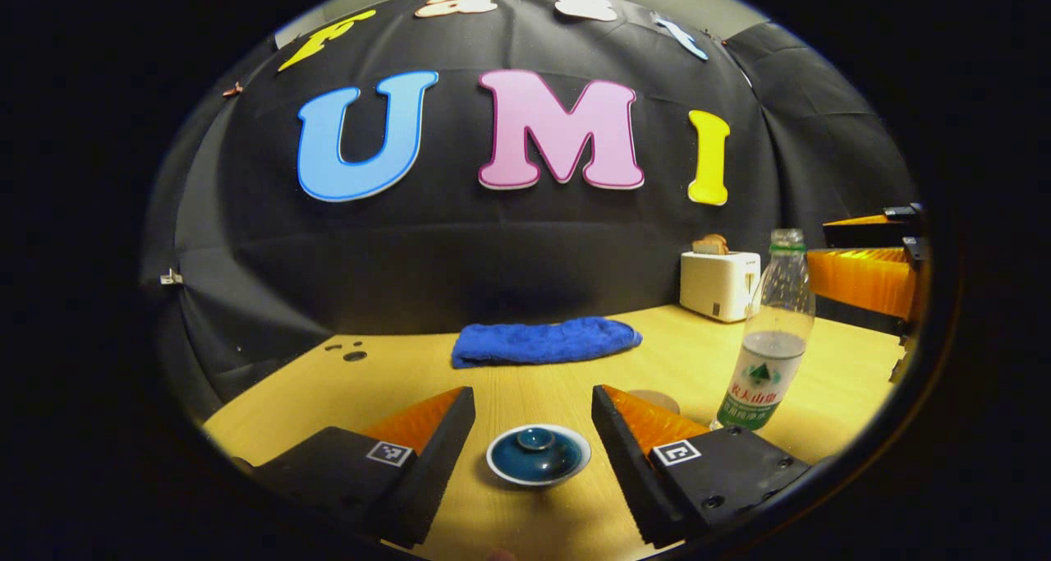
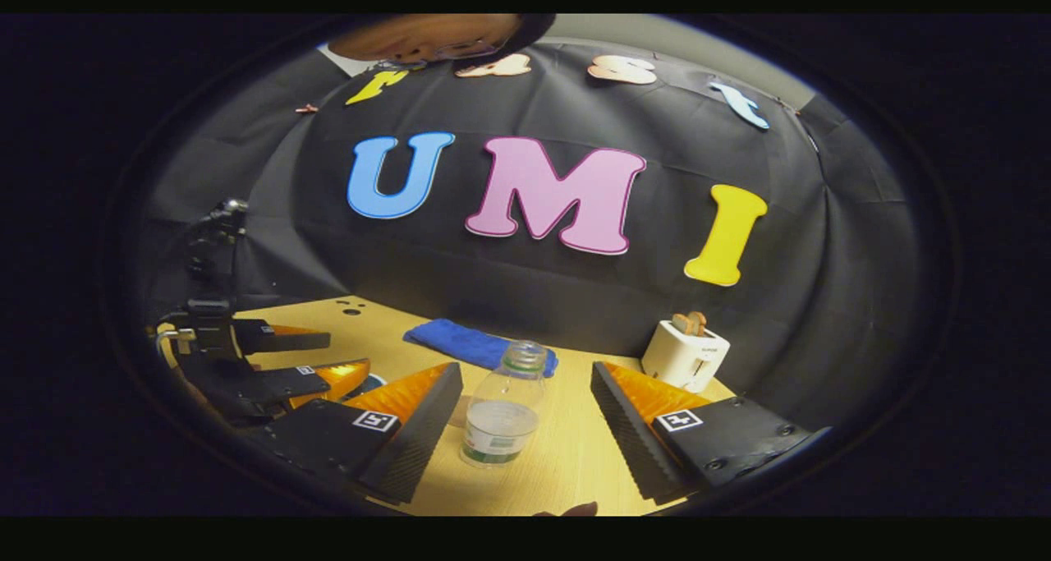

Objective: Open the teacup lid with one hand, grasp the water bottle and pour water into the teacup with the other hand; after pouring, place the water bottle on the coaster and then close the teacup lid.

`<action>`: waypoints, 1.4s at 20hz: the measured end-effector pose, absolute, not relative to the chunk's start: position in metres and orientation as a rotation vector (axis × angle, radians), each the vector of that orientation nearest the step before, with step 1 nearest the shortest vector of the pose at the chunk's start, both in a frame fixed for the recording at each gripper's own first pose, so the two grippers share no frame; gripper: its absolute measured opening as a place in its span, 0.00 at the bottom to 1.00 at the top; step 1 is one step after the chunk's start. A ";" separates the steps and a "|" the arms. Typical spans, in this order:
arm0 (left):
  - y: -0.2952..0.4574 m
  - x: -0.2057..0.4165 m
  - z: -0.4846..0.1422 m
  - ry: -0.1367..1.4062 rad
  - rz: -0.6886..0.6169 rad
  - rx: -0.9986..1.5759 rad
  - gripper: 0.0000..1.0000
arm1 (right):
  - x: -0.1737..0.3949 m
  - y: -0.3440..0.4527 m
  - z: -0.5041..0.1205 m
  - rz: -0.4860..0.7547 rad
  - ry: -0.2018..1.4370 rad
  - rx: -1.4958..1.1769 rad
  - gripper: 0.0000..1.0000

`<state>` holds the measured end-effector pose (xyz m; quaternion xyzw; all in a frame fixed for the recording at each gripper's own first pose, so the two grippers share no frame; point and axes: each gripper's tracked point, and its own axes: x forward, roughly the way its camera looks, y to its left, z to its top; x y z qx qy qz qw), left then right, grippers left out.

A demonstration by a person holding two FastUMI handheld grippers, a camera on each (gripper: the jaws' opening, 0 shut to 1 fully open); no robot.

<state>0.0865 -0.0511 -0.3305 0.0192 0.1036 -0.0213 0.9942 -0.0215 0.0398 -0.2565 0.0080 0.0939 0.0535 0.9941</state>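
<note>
The teacup (image 1: 538, 454), white with a dark teal lid on it, sits on the table between the fingers of my open left gripper (image 1: 533, 392). A clear water bottle (image 1: 772, 356) with a green label, part full, stands upright to its right. A round brown coaster (image 1: 654, 400) peeks out behind my right-hand finger. In the right gripper view the bottle (image 2: 501, 405) stands between the fingers of my open right gripper (image 2: 525, 368), untouched. The left gripper (image 2: 349, 354) shows at the left there, over the teacup's rim (image 2: 376, 379).
A folded blue towel (image 1: 546, 341) lies at the back of the wooden table (image 1: 525, 380). A white toaster (image 1: 718, 284) holding bread stands at the back right. The right gripper's orange fingers (image 1: 862, 278) show beyond the bottle. Small holes (image 1: 353, 354) mark the table's far left.
</note>
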 end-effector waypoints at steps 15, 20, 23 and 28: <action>-0.055 0.100 -0.366 0.305 -0.014 0.070 0.36 | -0.019 0.044 -0.294 0.119 0.245 0.067 0.98; -0.056 0.096 -0.327 0.237 -0.026 0.055 0.30 | -0.022 0.052 -0.316 0.133 0.270 0.088 0.98; -0.047 0.090 -0.308 0.217 -0.019 0.043 0.30 | -0.018 0.058 -0.333 0.133 0.287 0.108 0.98; -0.024 0.081 -0.300 0.226 0.022 0.036 0.27 | -0.008 0.060 -0.357 0.118 0.311 0.120 0.98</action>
